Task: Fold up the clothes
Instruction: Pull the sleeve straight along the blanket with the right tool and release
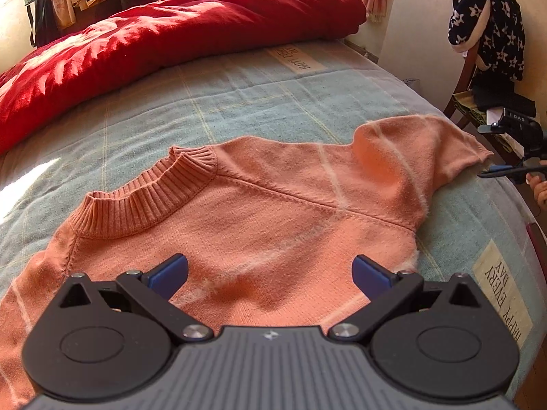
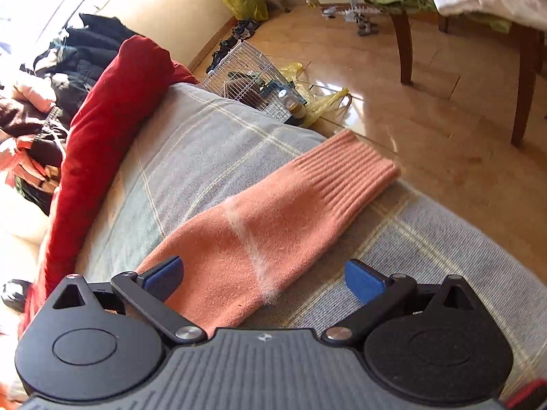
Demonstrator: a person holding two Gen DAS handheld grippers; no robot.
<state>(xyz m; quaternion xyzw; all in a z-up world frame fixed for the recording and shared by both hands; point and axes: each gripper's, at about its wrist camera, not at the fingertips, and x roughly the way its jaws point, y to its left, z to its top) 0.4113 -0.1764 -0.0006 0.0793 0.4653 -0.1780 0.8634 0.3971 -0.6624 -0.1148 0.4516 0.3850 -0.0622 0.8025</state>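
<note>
Salmon knit sweater [image 1: 259, 212] flat on bed [image 1: 239, 102], soft, light, floppy. Best grip: ribbed cuff [image 2: 345, 171] at bed edge. Left gripper [image 1: 270, 273] and right gripper [image 2: 263, 276] fingers wide, empty.

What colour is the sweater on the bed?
Salmon pink sweater with thin pale stripes; left wrist view shows it best.

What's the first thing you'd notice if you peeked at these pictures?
A fuzzy salmon-pink knitted sweater lies spread flat on the pale blue checked bedspread, its ribbed-cuff sleeve stretching toward the bed's edge. Behind it bulges a big crimson quilt. Both the left gripper and right gripper hang open above the sweater.
</note>
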